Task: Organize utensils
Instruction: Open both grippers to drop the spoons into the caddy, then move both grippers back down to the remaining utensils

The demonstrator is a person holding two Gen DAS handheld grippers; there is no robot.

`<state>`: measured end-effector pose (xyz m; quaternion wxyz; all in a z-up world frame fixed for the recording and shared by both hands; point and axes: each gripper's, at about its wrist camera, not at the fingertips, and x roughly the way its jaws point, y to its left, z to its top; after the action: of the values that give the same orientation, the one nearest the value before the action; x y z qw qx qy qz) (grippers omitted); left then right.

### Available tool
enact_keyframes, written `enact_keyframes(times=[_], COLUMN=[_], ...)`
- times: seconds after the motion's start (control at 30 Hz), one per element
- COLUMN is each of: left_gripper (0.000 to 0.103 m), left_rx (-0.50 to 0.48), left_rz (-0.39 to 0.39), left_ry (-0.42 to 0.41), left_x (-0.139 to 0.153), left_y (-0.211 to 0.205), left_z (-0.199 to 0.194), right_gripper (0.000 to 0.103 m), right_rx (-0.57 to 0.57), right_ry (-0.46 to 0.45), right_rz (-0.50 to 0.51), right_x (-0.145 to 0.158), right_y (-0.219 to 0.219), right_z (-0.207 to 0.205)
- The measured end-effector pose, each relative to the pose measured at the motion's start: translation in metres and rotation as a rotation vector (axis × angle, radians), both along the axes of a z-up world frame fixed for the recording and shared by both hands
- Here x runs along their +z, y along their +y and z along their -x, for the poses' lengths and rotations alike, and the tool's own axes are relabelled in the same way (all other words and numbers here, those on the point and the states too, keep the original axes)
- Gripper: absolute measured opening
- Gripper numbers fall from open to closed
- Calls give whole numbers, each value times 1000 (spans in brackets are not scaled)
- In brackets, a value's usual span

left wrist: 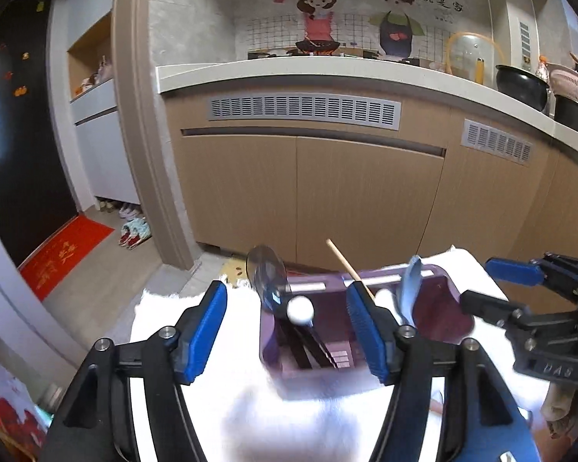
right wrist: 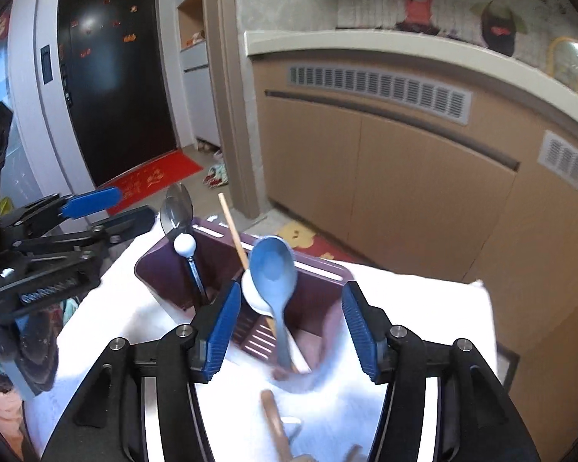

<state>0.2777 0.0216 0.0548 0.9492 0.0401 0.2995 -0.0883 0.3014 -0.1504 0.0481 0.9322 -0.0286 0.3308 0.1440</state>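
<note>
Left wrist view: the left gripper (left wrist: 287, 327) is hovering with jaws standing apart and gripping nothing, framing the purple utensil holder (left wrist: 320, 362) sitting on the white-clothed bench (left wrist: 227, 385). A metal spoon (left wrist: 267, 273) is standing between the jaws; a wooden chopstick (left wrist: 345, 261) is rising just behind the right jaw.

Right wrist view: the right gripper (right wrist: 291, 327) is likewise waiting with jaws open, a blue spoon (right wrist: 273, 269) leaning in the holder between them, untouched by either pad.
</note>
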Motion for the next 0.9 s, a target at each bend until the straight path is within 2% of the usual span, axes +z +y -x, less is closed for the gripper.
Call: enact_keyframes(times=[0.07, 0.2, 0.3, 0.43, 0.57, 0.7, 0.8, 0.9], left_gripper=[64, 67, 71, 72, 72, 72, 72, 73], left_rx=[2, -48, -74, -120, -121, -119, -109, -99], left_rz=[-10, 27, 56, 81, 93, 48, -1, 10], left_ry=[25, 115, 193, 340, 433, 454, 433, 443], left_x=[-1, -17, -39, -78, -102, -113, -113, -114], left_y=[-5, -18, -30, -49, -57, -63, -64, -58], left_z=[11, 40, 61, 81, 93, 106, 111, 109], right_gripper=[56, 57, 57, 57, 57, 57, 57, 57], right_rx=[-13, -45, -62, -89, -125, -140, -106, -55], right_ry=[-6, 5, 39, 81, 145, 219, 226, 218], right_rz=[10, 46, 67, 86, 65, 42, 50, 75], right_x=[4, -4, -20, -46, -72, -98, -107, -109], right_y=[-7, -26, -40, -64, -87, -101, -94, -76], right_z=[15, 45, 68, 99, 121, 140, 151, 150])
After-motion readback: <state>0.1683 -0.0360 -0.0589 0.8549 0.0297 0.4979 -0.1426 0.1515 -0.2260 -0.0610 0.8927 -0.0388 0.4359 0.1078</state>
